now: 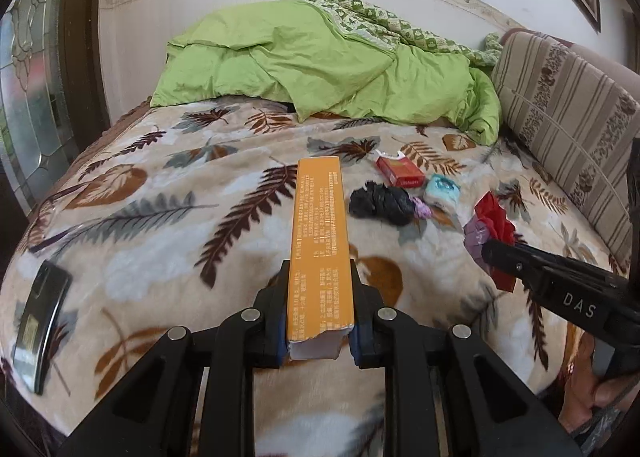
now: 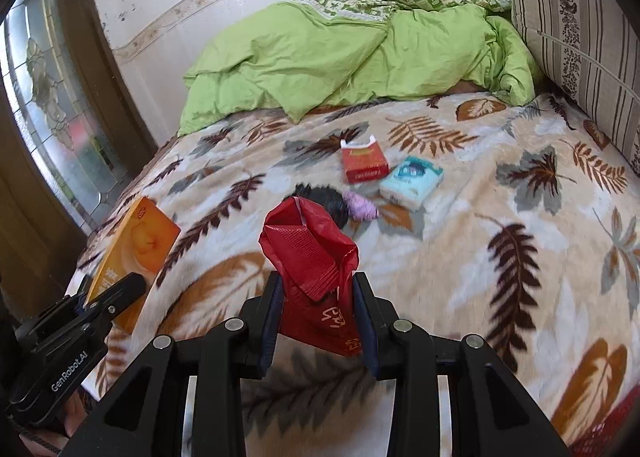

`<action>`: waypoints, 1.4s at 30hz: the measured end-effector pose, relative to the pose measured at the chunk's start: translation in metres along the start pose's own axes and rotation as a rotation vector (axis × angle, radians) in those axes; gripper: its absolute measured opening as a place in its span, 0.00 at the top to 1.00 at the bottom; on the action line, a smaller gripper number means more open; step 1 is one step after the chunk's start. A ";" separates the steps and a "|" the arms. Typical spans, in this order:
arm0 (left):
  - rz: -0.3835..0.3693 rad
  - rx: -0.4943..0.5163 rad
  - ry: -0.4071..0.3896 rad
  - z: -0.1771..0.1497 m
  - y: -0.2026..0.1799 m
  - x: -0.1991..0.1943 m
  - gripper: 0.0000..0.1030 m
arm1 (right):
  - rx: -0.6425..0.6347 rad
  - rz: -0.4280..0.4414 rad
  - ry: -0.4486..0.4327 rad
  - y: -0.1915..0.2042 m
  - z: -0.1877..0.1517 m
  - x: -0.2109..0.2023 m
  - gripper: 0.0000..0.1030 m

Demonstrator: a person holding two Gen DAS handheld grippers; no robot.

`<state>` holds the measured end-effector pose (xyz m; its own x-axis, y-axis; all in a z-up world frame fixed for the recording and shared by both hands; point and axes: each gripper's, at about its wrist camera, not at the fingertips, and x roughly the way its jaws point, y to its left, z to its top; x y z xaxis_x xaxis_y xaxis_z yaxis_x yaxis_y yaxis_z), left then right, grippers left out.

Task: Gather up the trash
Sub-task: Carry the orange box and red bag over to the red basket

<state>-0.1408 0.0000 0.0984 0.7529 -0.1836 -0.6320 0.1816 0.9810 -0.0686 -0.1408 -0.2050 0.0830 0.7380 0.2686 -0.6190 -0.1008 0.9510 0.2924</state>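
**Both claws loaded over the bed: a box in the left, a red bag in the right**

Left wrist view: the left claw (image 1: pixel 320 289) is pinching a long orange box (image 1: pixel 318 241) by its near end, both pads pressed on its sides. The box juts straight ahead from the claw over the leaf-print blanket (image 1: pixel 160 217); its torn near end shows white, and its small print is too blurred to read. Ahead and to the right of the claw's tip lie a red cigarette pack (image 1: pixel 400 173) with its lid flipped up, a small teal packet (image 1: pixel 442 189), a crumpled black bag (image 1: pixel 380 203) and a purple scrap (image 1: pixel 422 209) touching it. Farther right the right claw (image 1: pixel 492 253) enters from the frame edge; its tip is buried in a red bag (image 1: pixel 496 225), so how its jaws stand cannot be told here. A dark phone (image 1: pixel 40 321) lies well to the left, warped by the lens. A green quilt (image 1: pixel 320 57) is heaped far ahead, by the wall.

Right wrist view: the right claw (image 2: pixel 318 305) is pinching the red bag (image 2: pixel 312 257), which stands up between the pads, its mouth folded over; the white marks on it are cut off below. The bag hides most of the black bag (image 2: pixel 332 201) just behind it. The purple scrap (image 2: pixel 362 205), teal packet (image 2: pixel 412 181) and cigarette pack (image 2: pixel 364 163) lie ahead, slightly right. Low to the left, the left claw (image 2: pixel 116 289) grips the orange box (image 2: pixel 136 249), whose lower end is hidden behind the claw. A striped cushion (image 2: pixel 580 37) stands far right, partly out of frame.
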 end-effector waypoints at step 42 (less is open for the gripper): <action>0.110 0.102 -0.042 -0.023 -0.020 0.002 0.79 | -0.035 -0.023 -0.016 0.002 -0.017 -0.012 0.64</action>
<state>-0.1574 -0.0185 0.0806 0.7973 -0.0799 -0.5982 0.1582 0.9842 0.0795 -0.1611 -0.2041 0.0786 0.7512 0.2443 -0.6132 -0.1065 0.9617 0.2526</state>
